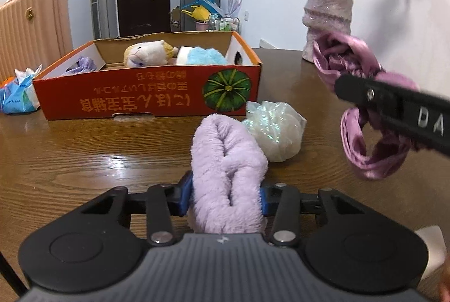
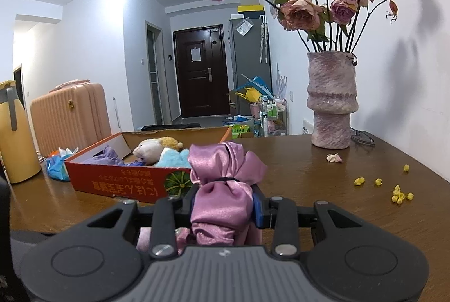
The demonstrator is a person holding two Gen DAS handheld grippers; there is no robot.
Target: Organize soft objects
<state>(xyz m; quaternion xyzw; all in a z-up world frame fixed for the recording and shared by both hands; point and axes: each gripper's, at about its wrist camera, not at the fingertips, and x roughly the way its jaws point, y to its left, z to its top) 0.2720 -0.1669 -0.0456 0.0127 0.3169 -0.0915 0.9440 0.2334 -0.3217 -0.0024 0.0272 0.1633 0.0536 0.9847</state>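
Your left gripper (image 1: 225,196) is clamped on a lilac fleece roll (image 1: 227,175) at lower centre. Your right gripper (image 2: 225,203) squeezes a pink satin bundle (image 2: 222,189). The orange box (image 1: 146,96), upper left, already holds plush toys (image 1: 149,53); a white mesh pouf (image 1: 274,130) waits mid-frame.

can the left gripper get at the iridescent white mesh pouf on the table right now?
Probably not. The left gripper is shut on a fluffy lilac towel roll; the iridescent white mesh pouf lies just beyond it, so the jaws aren't free.
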